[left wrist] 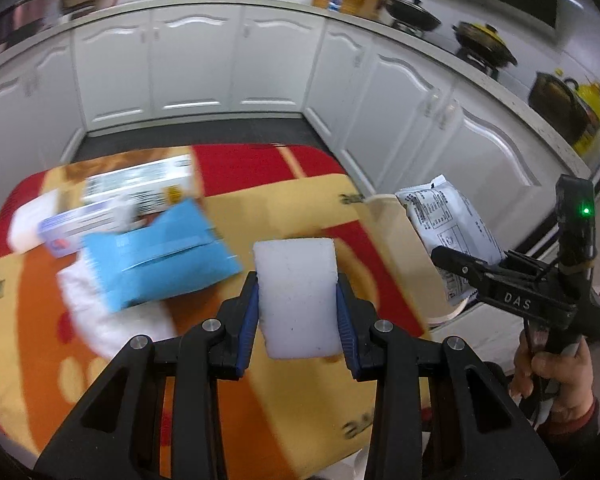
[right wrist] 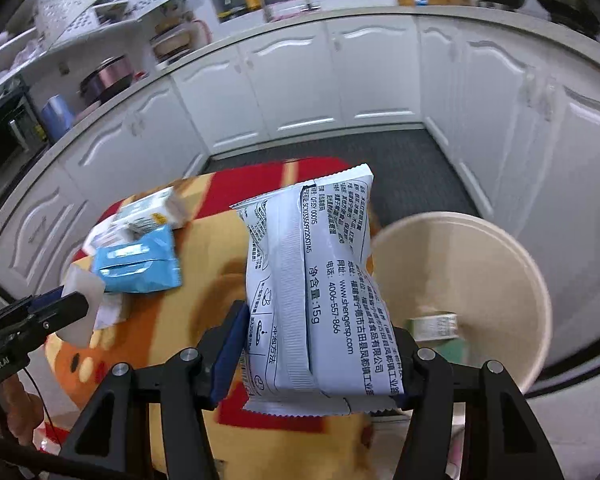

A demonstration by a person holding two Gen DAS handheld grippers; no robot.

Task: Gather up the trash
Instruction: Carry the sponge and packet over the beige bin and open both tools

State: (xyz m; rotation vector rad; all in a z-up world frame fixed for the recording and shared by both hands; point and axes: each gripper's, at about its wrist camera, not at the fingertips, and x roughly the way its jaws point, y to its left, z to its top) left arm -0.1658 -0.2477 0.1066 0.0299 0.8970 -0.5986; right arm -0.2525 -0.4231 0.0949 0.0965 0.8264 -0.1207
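My left gripper is shut on a white foam block and holds it above the red and yellow cloth. The block also shows in the right wrist view. My right gripper is shut on a white printed snack packet, next to a beige paper bowl at the cloth's right edge. The packet and bowl also show in the left wrist view. A small green and white carton lies inside the bowl.
On the cloth's left lie a blue wipes pack, a white printed box, another small box and white tissue. White kitchen cabinets surround a dark floor. Pots stand on the counter.
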